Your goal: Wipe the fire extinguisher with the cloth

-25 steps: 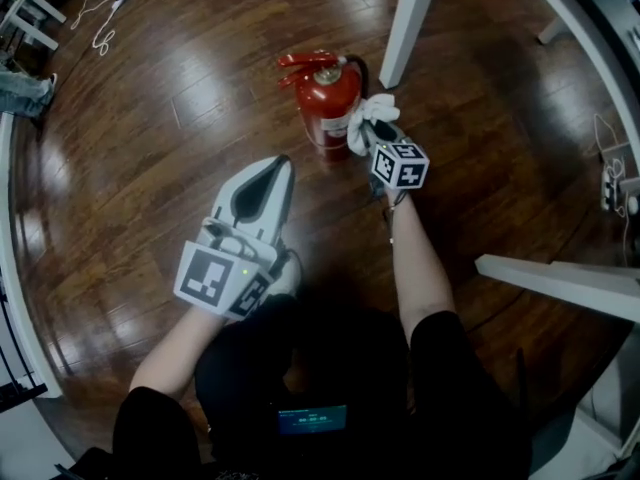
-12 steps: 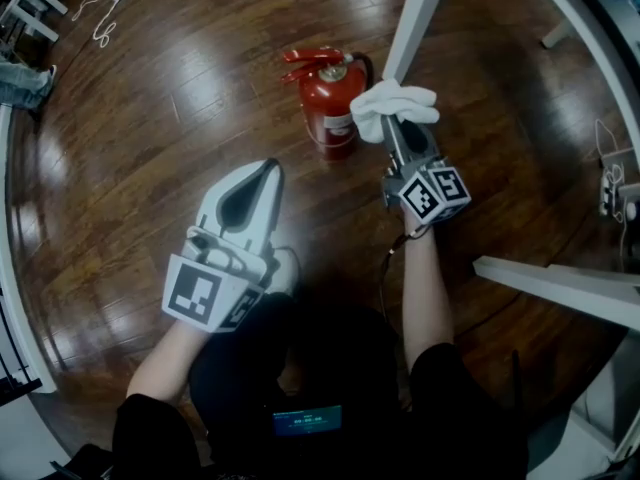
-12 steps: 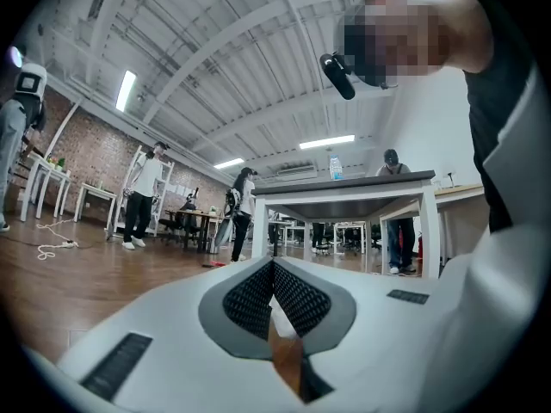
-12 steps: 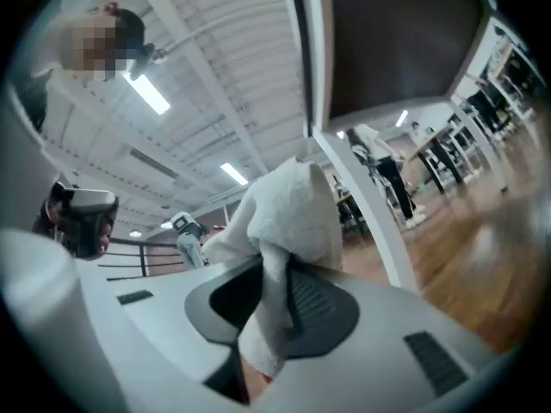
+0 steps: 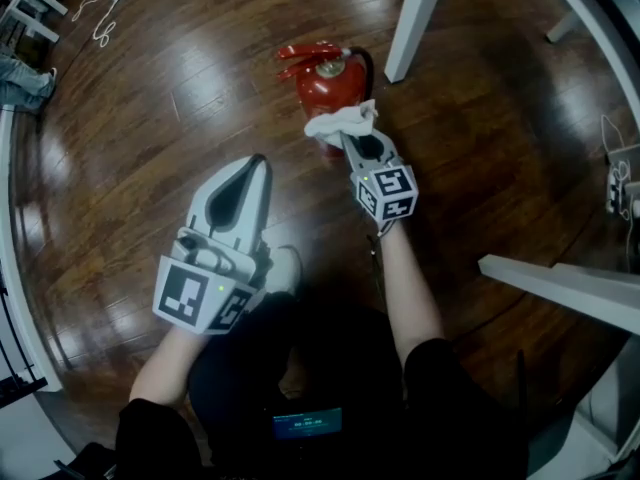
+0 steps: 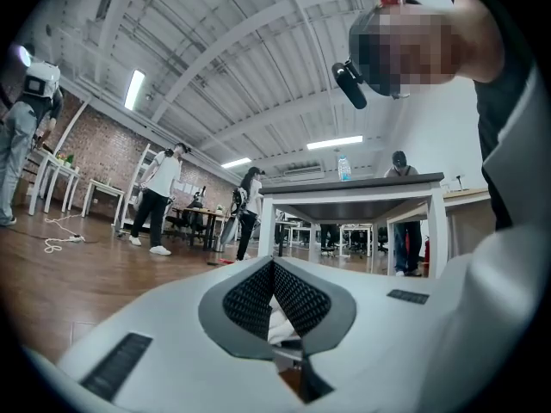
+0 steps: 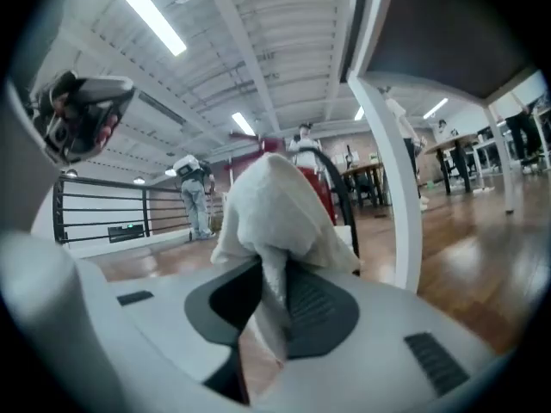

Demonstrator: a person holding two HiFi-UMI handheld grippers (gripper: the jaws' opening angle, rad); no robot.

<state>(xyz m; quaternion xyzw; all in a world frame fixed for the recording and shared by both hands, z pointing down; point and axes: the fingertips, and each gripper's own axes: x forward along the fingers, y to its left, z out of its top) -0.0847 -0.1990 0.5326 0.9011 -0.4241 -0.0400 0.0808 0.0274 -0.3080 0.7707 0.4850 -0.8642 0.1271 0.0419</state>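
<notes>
A red fire extinguisher (image 5: 322,76) stands upright on the dark wooden floor, with its handle and black hose on top. My right gripper (image 5: 352,138) is shut on a white cloth (image 5: 340,122), and the cloth lies against the extinguisher's near side. In the right gripper view the cloth (image 7: 274,203) bunches out over the jaws, and the red body (image 7: 322,189) shows just behind it. Lower left, my left gripper (image 5: 254,164) hovers apart from the extinguisher. Its jaws meet at the tip (image 6: 274,267) with nothing held.
A white table leg (image 5: 412,20) stands just right of the extinguisher, and a white beam (image 5: 560,283) crosses at the right. A cable (image 5: 100,16) lies on the floor at the far left. The person's white shoe (image 5: 286,268) is below the left gripper. Several people (image 6: 159,198) stand far off.
The right gripper with the cloth has swung from the extinguisher's right side, up beside the table leg, then left and down onto its near side. The left gripper has barely shifted.
</notes>
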